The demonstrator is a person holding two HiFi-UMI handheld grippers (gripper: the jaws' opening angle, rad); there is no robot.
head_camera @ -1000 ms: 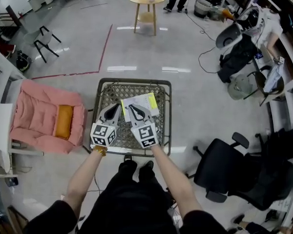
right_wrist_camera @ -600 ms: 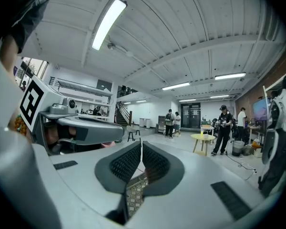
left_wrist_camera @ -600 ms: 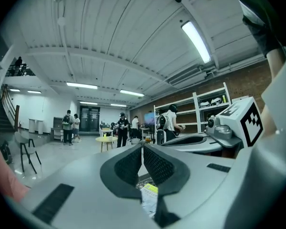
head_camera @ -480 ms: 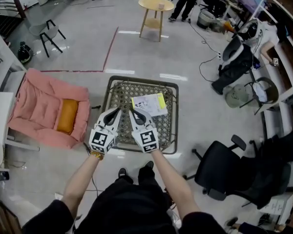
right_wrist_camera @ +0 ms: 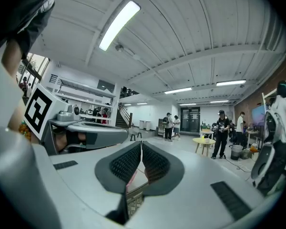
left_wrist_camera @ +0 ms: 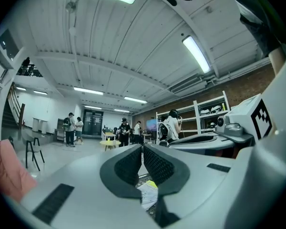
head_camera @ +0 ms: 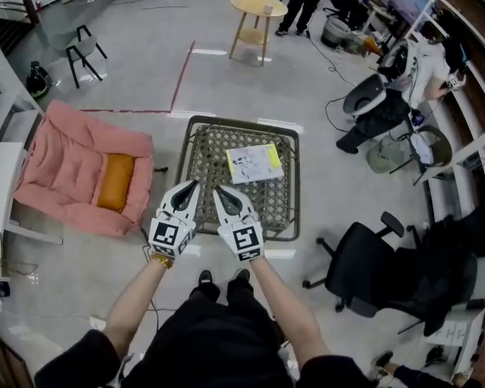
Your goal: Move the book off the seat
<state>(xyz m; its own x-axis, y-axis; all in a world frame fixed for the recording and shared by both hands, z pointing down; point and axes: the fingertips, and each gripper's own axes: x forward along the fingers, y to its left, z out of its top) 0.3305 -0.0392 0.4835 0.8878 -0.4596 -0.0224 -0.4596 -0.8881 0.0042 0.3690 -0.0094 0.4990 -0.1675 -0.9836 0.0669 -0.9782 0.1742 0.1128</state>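
A white book with a yellow strip [head_camera: 255, 163] lies flat on the woven seat of a dark metal-framed stool [head_camera: 194, 157], toward its right side. My left gripper [head_camera: 191, 187] and right gripper [head_camera: 219, 193] hover side by side over the seat's near edge, short of the book. Both are shut with nothing between the jaws. In the left gripper view the book [left_wrist_camera: 148, 192] peeks out below the closed jaws [left_wrist_camera: 143, 149]. The right gripper view shows its jaws [right_wrist_camera: 141, 144] closed, with the stool's edge [right_wrist_camera: 133, 199] beneath.
A pink cushioned armchair [head_camera: 73, 176] with an orange pillow [head_camera: 115, 181] stands left of the stool. A black office chair [head_camera: 372, 267] is at the right. A round wooden side table [head_camera: 259, 10] and several people stand further back.
The view has pulled back from the stool. Both grippers, earlier over the book and seat, now sit nearer the seat's front edge. The book lies in the same spot on the seat.
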